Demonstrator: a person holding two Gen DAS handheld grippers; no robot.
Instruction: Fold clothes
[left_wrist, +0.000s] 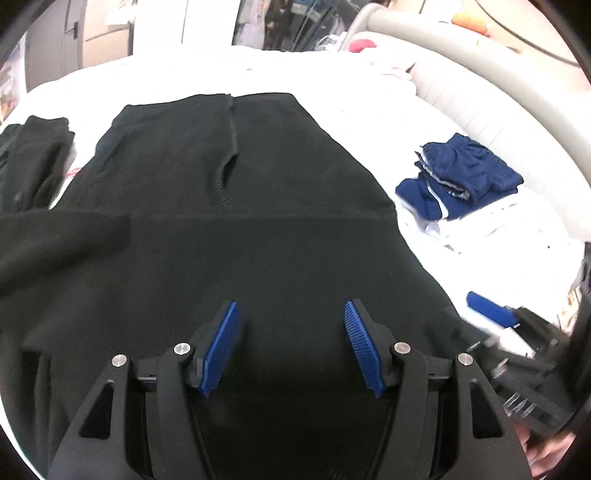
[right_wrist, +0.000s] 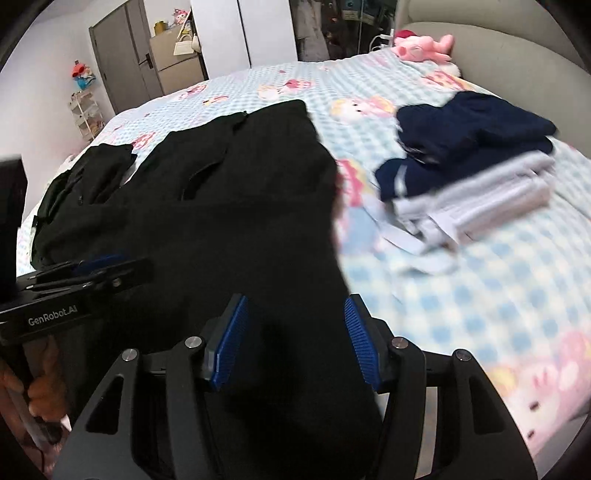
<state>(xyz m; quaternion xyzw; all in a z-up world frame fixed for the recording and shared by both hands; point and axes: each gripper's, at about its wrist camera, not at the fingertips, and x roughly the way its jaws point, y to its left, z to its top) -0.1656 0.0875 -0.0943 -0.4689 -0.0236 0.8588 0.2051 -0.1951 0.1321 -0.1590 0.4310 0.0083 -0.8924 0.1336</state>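
Observation:
A large black garment (left_wrist: 236, 184) lies spread flat on the bed, a zip seam running down its far half. In the left wrist view my left gripper (left_wrist: 291, 306) hovers over its near part, blue pads wide apart and nothing gripped. My right gripper (right_wrist: 295, 301) stands over the garment's (right_wrist: 240, 192) right edge. Its jaws are apart and black cloth lies between the pads; I see no pad pressing on it. The left gripper (right_wrist: 92, 269) shows at the left of the right wrist view, and a blue pad of the right gripper (left_wrist: 495, 310) at the right of the left wrist view.
A second black garment (right_wrist: 92, 173) lies bunched at the left. A folded navy piece (right_wrist: 469, 136) rests on folded white-grey clothes (right_wrist: 491, 199) to the right. The checked bedsheet (right_wrist: 480, 295) runs to a padded headboard (left_wrist: 480, 74). A pink plush toy (right_wrist: 424, 48) sits at the far end.

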